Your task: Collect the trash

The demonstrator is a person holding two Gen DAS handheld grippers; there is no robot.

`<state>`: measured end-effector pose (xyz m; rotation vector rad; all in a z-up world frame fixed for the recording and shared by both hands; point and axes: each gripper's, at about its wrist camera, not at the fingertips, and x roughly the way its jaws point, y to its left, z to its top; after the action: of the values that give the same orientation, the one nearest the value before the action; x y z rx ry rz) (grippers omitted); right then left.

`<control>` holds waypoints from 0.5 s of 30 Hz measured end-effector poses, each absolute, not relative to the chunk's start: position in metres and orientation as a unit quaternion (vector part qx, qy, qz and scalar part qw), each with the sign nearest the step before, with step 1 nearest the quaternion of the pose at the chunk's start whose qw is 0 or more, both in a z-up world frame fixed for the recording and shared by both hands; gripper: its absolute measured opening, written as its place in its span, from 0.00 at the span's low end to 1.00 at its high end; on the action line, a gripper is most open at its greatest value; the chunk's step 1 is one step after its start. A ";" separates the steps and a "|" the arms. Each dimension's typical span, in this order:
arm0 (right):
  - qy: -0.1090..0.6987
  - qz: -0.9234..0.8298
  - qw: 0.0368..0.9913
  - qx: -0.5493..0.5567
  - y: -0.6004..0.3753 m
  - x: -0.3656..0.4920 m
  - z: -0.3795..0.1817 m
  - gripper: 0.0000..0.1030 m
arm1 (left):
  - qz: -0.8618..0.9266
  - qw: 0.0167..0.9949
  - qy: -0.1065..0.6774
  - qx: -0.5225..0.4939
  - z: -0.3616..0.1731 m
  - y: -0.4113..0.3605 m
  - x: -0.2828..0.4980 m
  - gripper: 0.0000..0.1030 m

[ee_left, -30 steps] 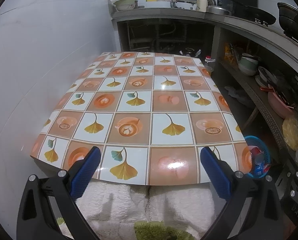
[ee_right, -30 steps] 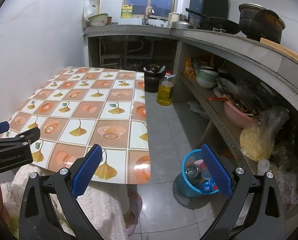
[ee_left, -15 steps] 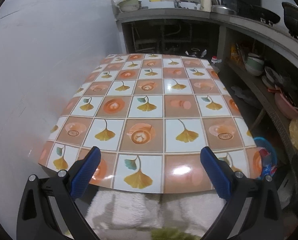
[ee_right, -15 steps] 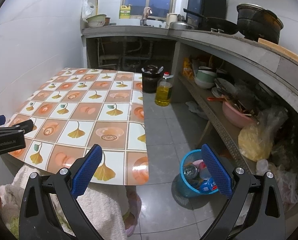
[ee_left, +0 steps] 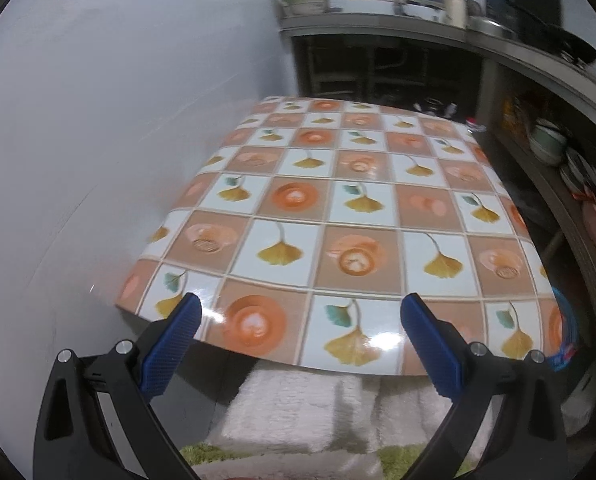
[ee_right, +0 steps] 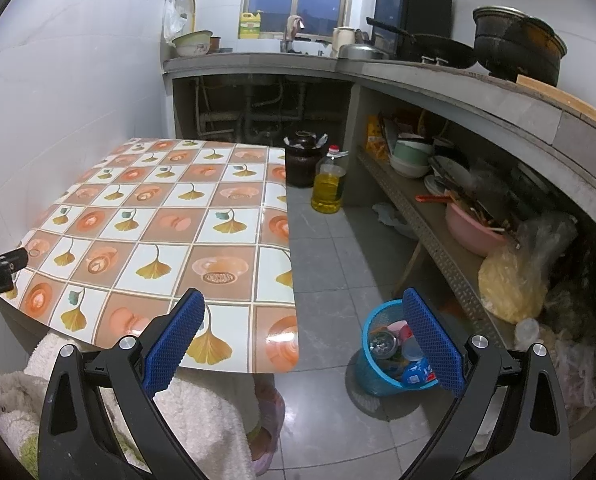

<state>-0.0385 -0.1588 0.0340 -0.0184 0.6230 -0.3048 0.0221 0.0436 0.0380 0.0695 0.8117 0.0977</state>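
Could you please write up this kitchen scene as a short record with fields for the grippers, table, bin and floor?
left gripper: open, holding nothing, over the table's near edge
right gripper: open, holding nothing
table: patterned oilcloth, nothing on it
blue trash basket: on the floor right of the table, holds cans and wrappers
oil bottle: upright on the floor beside a dark jar

Oil bottle (ee_right: 328, 184) beside dark jar (ee_right: 300, 162), pink basin (ee_right: 473, 230) on shelf.

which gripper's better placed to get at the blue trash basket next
Right. The right gripper is open, and the blue trash basket sits on the floor just ahead of it. The left gripper, also open, faces the table; only the basket's rim shows at its edge.
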 end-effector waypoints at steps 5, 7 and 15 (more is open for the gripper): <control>0.302 -0.147 0.942 -0.010 -0.158 -0.037 0.036 0.92 | 0.053 0.923 0.381 0.023 0.044 0.050 0.015 0.95; 0.300 -0.146 0.942 -0.010 -0.157 -0.037 0.037 0.92 | 0.051 0.926 0.373 0.023 0.047 0.050 0.011 0.95; 0.292 -0.150 0.945 -0.009 -0.156 -0.041 0.039 0.92 | 0.045 0.933 0.356 0.025 0.055 0.048 0.003 0.95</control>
<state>-0.0413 -0.1565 0.0387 -0.0174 0.5950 -0.3057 0.0029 0.0482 0.0545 0.0507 0.7284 0.0923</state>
